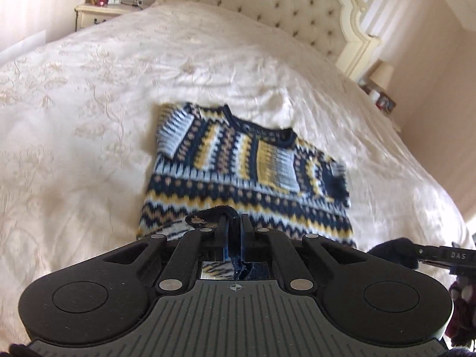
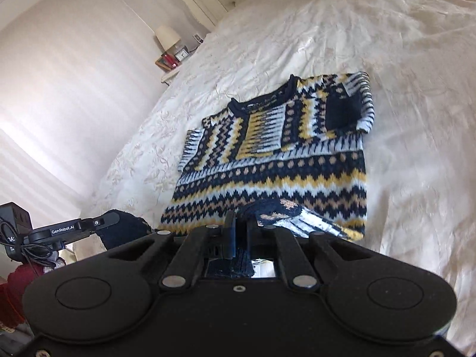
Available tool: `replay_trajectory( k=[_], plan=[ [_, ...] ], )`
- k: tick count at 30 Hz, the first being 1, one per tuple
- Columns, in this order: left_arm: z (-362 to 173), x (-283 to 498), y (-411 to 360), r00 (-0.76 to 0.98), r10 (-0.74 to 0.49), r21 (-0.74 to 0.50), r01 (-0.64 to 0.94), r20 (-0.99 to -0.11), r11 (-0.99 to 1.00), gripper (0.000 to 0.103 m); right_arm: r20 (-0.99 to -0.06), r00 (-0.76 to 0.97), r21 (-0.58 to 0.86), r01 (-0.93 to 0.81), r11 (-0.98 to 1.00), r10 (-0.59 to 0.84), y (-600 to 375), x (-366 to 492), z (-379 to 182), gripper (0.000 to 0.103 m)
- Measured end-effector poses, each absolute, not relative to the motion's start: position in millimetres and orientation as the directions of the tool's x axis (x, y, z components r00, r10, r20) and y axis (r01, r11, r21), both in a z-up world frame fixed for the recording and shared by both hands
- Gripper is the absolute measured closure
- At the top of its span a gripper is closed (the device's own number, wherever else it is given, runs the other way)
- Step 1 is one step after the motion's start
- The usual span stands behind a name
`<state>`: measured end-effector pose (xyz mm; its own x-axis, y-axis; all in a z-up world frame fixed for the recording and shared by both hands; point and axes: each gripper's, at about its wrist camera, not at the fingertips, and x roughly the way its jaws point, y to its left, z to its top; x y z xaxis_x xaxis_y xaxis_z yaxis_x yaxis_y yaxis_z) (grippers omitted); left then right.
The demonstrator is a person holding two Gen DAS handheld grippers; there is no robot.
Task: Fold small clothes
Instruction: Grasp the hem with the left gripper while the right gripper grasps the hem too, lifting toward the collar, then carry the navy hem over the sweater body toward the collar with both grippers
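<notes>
A small knitted sweater (image 1: pixel 238 163) in navy, yellow, tan and pale blue lies on the cream bedspread, neck towards the headboard, both sleeves folded in over its chest. My left gripper (image 1: pixel 235 223) is shut on the navy bottom hem at the sweater's left corner, and that corner is lifted off the bed. In the right wrist view the same sweater (image 2: pixel 282 154) shows, and my right gripper (image 2: pixel 241 226) is shut on the hem at its right corner, also raised. Each gripper shows in the other's view: the right gripper (image 1: pixel 428 255) and the left gripper (image 2: pixel 98 229), both holding dark hem.
The bedspread (image 1: pixel 89 113) stretches wide around the sweater. A tufted headboard (image 1: pixel 267 3) stands at the far end. Nightstands with lamps flank it: nightstand (image 1: pixel 98 9) on the left, a lamp (image 1: pixel 382 74) on the right. A dark red sleeve (image 2: pixel 17 285) is at the lower left.
</notes>
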<state>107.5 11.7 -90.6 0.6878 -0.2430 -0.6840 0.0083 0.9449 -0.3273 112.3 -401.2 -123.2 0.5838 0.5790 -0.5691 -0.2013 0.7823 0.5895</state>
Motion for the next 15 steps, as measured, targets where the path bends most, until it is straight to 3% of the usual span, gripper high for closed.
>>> replay_trajectory(
  k=[15],
  plan=[
    [-73, 200, 22, 0.755, -0.245, -0.361, 0.012, -0.609, 0.933, 0.097, -0.523, 0.676, 0.599, -0.143, 0.788, 0.52, -413, 203, -107, 0.09]
  ],
)
